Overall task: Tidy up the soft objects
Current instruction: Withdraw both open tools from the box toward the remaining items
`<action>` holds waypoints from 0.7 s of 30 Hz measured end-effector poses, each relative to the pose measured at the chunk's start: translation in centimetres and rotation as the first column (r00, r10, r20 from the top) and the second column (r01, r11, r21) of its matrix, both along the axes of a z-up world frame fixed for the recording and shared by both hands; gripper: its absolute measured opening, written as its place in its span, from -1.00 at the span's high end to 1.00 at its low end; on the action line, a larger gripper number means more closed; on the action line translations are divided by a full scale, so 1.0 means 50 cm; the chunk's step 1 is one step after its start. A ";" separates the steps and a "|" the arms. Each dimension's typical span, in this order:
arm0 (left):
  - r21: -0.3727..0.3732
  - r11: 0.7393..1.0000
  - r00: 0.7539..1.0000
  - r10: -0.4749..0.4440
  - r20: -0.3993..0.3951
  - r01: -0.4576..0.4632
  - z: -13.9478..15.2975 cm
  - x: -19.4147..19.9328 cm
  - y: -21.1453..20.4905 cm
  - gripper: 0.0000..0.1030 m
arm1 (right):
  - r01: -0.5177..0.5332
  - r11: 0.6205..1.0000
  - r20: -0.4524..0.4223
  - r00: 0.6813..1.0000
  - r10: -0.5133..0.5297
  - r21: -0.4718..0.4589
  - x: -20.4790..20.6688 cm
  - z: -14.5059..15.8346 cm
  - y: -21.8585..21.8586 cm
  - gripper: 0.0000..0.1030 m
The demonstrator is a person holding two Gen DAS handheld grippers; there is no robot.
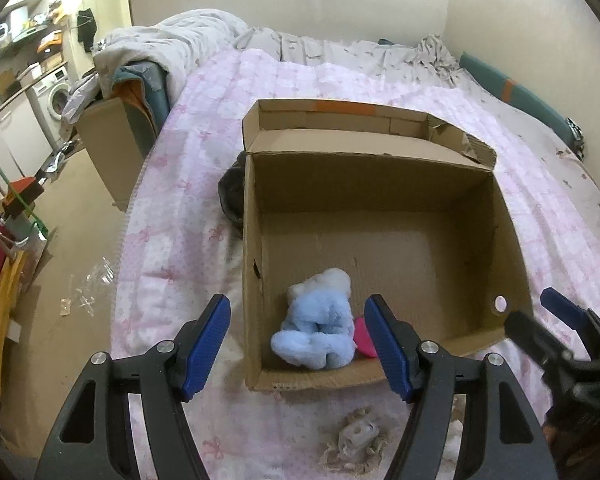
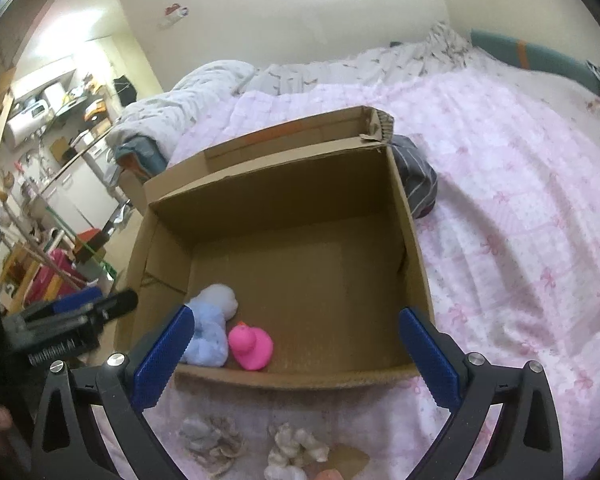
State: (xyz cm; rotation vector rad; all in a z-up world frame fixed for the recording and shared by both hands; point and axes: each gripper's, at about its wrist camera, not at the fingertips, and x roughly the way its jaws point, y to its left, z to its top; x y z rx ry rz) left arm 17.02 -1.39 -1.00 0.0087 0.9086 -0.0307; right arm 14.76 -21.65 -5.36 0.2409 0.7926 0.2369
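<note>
Inside the cardboard box (image 1: 380, 184), near-left corner: blue plush toy (image 1: 320, 328) touching a pink duck (image 2: 251, 347) on its right. Left gripper (image 1: 298, 346) hovers above the near wall, jaws apart, empty. Right gripper (image 2: 300, 356) likewise apart, empty. Loose fluffy pieces (image 2: 296, 450) lie on the pink quilt (image 2: 520, 220) near the box.

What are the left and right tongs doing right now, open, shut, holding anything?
Left tongs: open, holding nothing, above the cardboard box's near edge.
Right tongs: open, holding nothing, also at the box.
</note>
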 end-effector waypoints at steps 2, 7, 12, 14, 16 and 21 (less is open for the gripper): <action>0.012 1.000 1.000 -0.007 0.011 0.007 0.007 -0.014 -0.002 -0.30 | -0.014 0.999 0.015 1.000 0.014 -0.035 -0.016 0.005 0.010 -1.00; 0.042 0.999 1.000 -0.010 0.013 0.009 0.014 -0.049 -0.003 -0.30 | -0.061 0.994 0.022 0.998 0.063 -0.087 -0.054 0.017 0.028 -1.00; -0.004 0.998 0.998 0.064 0.005 -0.064 0.015 -0.073 0.018 -0.30 | -0.030 0.998 0.001 1.000 0.030 -0.051 -0.091 0.023 0.000 -1.00; -0.003 0.997 0.997 0.077 0.031 -0.077 0.025 -0.081 0.020 -0.30 | 0.011 0.996 0.005 1.000 -0.011 -0.087 -0.099 0.022 -0.006 -1.00; 0.036 0.996 0.995 0.085 0.060 -0.088 0.032 -0.094 0.018 -0.30 | 0.037 0.994 0.013 0.999 -0.036 -0.105 -0.105 0.023 -0.010 -1.00; 0.061 0.995 0.996 0.076 0.049 -0.079 0.017 -0.131 0.019 -0.30 | 0.044 0.992 0.029 0.999 -0.041 -0.116 -0.118 0.033 -0.005 -1.00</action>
